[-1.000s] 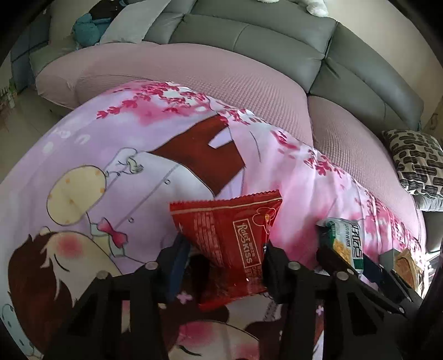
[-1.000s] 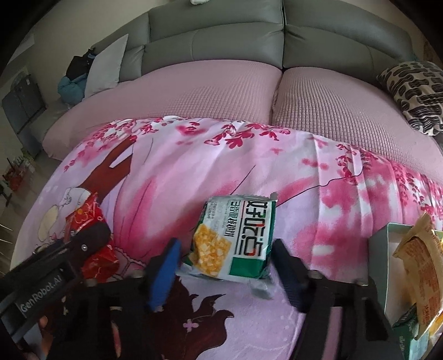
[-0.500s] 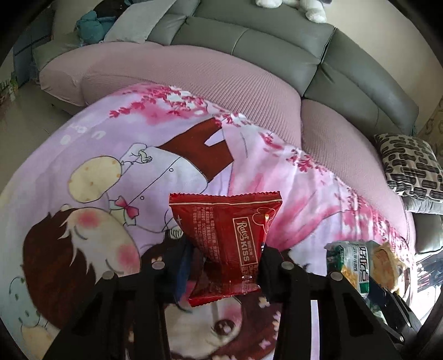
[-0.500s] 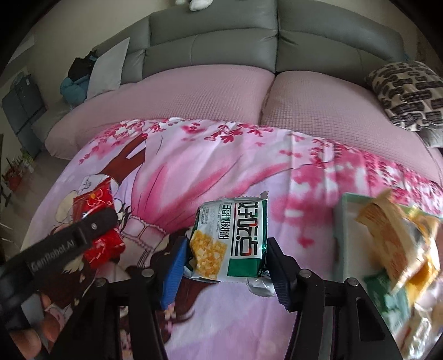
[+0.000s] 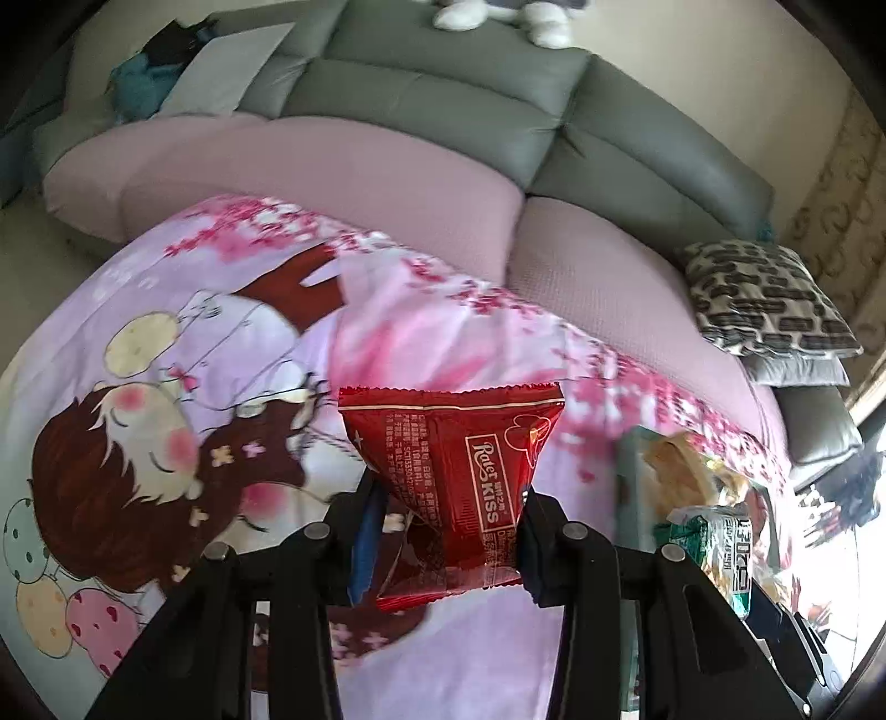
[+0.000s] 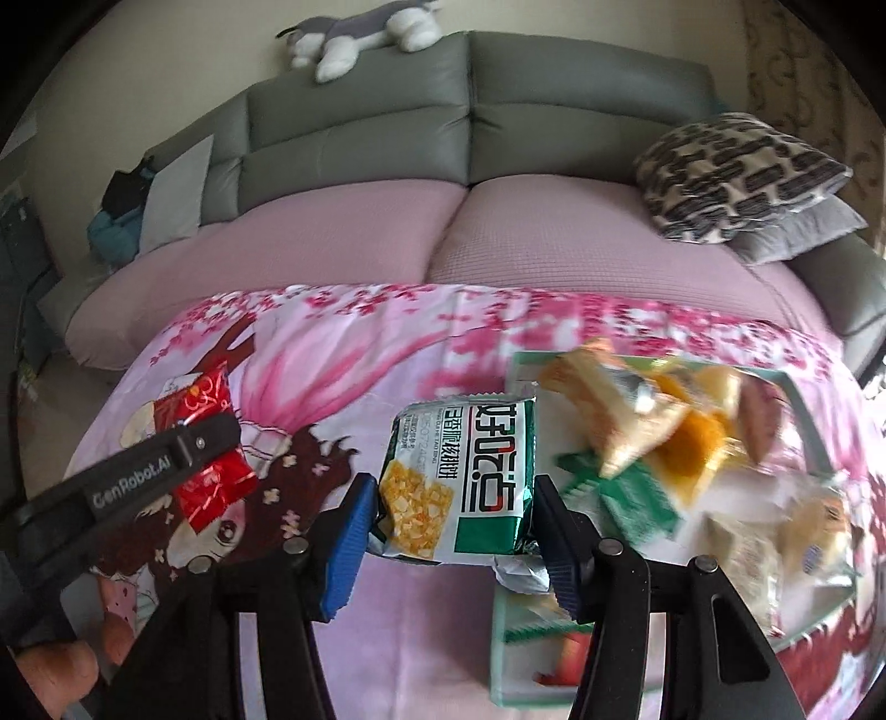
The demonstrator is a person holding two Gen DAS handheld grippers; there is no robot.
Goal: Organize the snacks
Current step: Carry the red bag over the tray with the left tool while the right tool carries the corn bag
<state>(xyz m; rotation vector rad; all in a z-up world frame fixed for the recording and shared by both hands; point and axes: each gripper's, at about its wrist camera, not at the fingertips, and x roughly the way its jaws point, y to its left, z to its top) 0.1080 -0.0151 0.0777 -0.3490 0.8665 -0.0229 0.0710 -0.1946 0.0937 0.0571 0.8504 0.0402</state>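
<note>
Both grippers grasp snack packets above the cartoon-print cloth [image 6: 421, 637].
The left gripper [image 5: 448, 523] clenches a red Rater Kiss packet [image 5: 451, 471]; the right gripper [image 6: 451, 512] clamps a green-and-white biscuit packet [image 6: 465, 487] beside the blurred, seemingly full snack tray [image 6: 808, 432].

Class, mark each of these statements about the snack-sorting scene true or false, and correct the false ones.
1. The left hand-held gripper holds a red packet. True.
2. The right hand-held gripper is empty. False: it holds a green and white packet.
3. The box to the right already holds several snacks. True.
4. A plain white cloth covers the surface. False: the cloth is pink with a cartoon print.
5. A soft toy lies on top of the sofa back. True.
</note>
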